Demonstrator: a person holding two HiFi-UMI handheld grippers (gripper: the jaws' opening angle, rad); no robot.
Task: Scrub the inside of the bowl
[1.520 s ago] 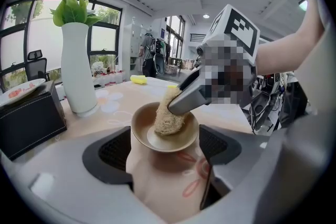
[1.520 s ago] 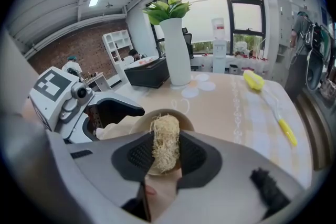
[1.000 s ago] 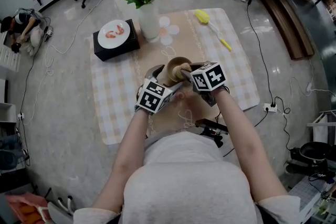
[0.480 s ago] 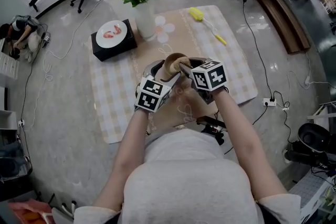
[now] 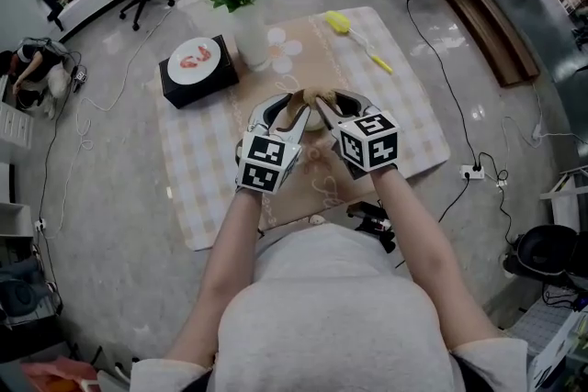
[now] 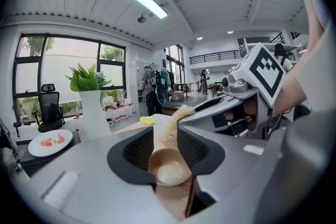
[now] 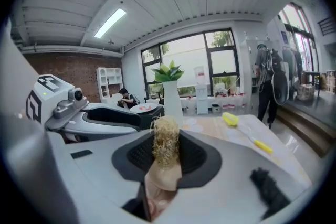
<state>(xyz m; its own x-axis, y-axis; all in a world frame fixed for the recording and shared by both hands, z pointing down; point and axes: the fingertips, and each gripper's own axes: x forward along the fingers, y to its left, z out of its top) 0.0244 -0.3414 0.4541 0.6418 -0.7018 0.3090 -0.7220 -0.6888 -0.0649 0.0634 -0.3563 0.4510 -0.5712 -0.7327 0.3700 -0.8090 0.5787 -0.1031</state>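
Note:
A small wooden bowl (image 5: pixel 300 113) is held up over the checked cloth (image 5: pixel 404 106), between my two grippers. My left gripper (image 5: pixel 290 112) has just been closing its jaws, and the bowl (image 6: pixel 168 168) now sits between them with the pads against its sides. Its pale inside faces the left gripper view. My right gripper (image 5: pixel 325 111) is shut on a straw-coloured fibrous scrubber (image 7: pixel 165 145). The scrubber's tuft (image 6: pixel 172 124) pokes over the bowl's rim. In the right gripper view a tan piece below the tuft fills the gap between the jaws.
A white vase with a green plant (image 5: pixel 241 9) stands at the cloth's far edge. A black box bearing a white plate (image 5: pixel 195 61) lies left of it. A yellow brush (image 5: pixel 354 37) lies far right. Cables and a power strip (image 5: pixel 471 171) are on the floor.
Both grippers have risen from the cloth with the bowl and scrubber between them. The left jaws stand narrower around the bowl than before.

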